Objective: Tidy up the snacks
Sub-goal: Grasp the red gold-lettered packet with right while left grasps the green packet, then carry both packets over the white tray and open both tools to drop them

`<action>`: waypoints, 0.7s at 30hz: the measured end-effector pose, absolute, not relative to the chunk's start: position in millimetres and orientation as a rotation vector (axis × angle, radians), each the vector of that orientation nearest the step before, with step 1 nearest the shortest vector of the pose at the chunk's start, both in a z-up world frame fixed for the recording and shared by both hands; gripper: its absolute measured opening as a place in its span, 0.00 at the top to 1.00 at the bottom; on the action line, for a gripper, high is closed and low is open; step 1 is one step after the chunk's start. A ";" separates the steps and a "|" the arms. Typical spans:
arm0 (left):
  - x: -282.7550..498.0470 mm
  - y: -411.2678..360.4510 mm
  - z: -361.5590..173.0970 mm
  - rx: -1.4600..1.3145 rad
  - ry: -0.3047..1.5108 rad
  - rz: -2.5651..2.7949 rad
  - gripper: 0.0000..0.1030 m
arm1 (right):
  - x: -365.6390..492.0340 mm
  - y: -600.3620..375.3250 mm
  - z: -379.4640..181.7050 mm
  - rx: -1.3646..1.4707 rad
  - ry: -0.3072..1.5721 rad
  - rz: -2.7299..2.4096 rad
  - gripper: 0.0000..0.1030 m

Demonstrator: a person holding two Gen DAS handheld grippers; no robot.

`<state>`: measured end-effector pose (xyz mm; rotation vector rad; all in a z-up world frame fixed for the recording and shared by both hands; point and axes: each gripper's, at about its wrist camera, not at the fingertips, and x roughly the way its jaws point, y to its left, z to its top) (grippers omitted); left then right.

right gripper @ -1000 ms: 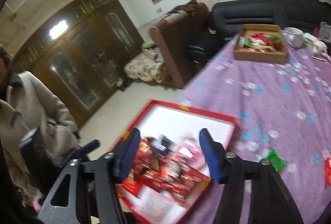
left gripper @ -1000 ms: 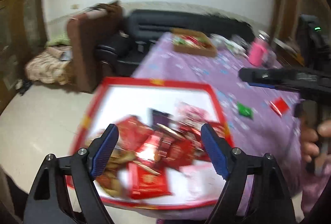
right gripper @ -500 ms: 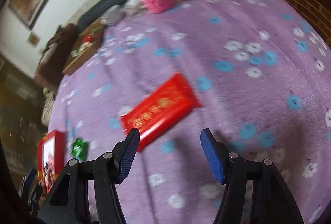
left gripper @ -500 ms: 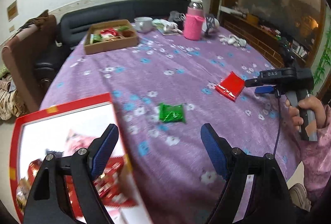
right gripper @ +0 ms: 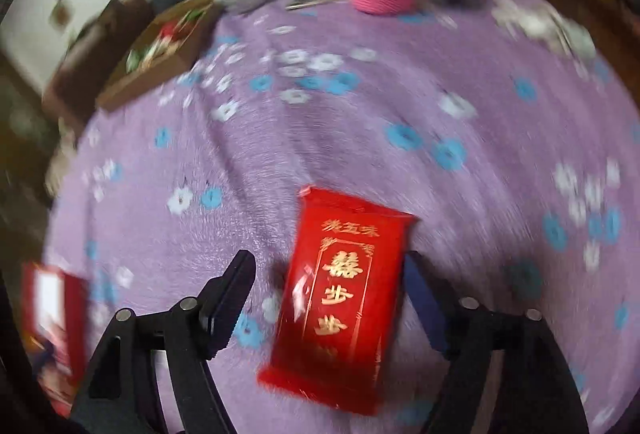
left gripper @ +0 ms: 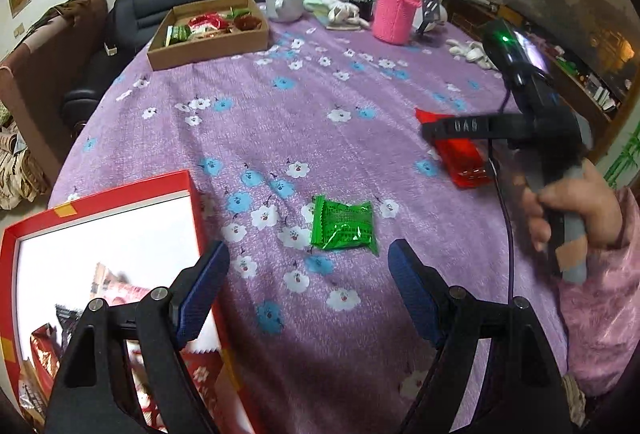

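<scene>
A green snack packet (left gripper: 344, 228) lies flat on the purple flowered tablecloth (left gripper: 280, 113), just ahead of my left gripper (left gripper: 308, 266). That gripper is open and holds nothing. A red packet with gold lettering (right gripper: 344, 298) lies on the cloth between the fingers of my right gripper (right gripper: 329, 262). Its jaws are closing, and the left finger (right gripper: 232, 294) still stands clear of the packet. In the left wrist view the same red packet (left gripper: 464, 161) shows partly under the right gripper, which a hand (left gripper: 572, 209) holds.
A red-rimmed box (left gripper: 100, 218) with several snacks sits at the near left edge. A cardboard tray of snacks (left gripper: 208, 41), a white cup (left gripper: 284, 3) and a pink-sleeved bottle (left gripper: 396, 13) stand at the far side. A dark sofa lies beyond.
Both views swung away from the red box to the open cloth. The right gripper came down over the red packet, which now lies between its fingers; the left one now faces the green packet.
</scene>
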<state>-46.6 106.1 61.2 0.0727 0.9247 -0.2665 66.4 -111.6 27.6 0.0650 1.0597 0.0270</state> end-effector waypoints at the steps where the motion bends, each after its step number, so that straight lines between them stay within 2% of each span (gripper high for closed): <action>1: -42.6 102.7 58.8 0.071 0.938 -0.260 0.20 | 62.2 -108.0 26.2 -0.007 1.024 0.011 0.49; 5: -26.7 88.7 51.0 0.000 0.989 -0.244 0.20 | 55.2 -114.1 22.9 -0.048 0.954 0.052 0.50; 12: -11.5 60.1 25.6 0.099 1.010 -0.174 0.20 | 57.1 -118.6 20.9 -0.044 0.925 0.088 0.49; 14: -11.9 58.4 23.9 0.097 0.986 -0.192 0.23 | 57.3 -119.2 22.5 -0.030 0.932 0.096 0.49; 16: -12.1 56.4 20.6 0.118 0.983 -0.193 0.51 | 56.6 -121.6 23.5 -0.010 0.941 0.102 0.49; 17: -12.5 56.2 19.9 0.116 0.975 -0.197 0.52 | 56.5 -122.4 23.6 -0.002 0.944 0.103 0.49; 18: -12.9 55.2 21.3 0.116 0.969 -0.200 0.59 | 56.1 -123.1 23.9 0.006 0.948 0.104 0.49; 21: -16.3 51.3 23.9 0.137 0.950 -0.211 0.64 | 54.8 -123.3 24.9 0.020 0.956 0.110 0.50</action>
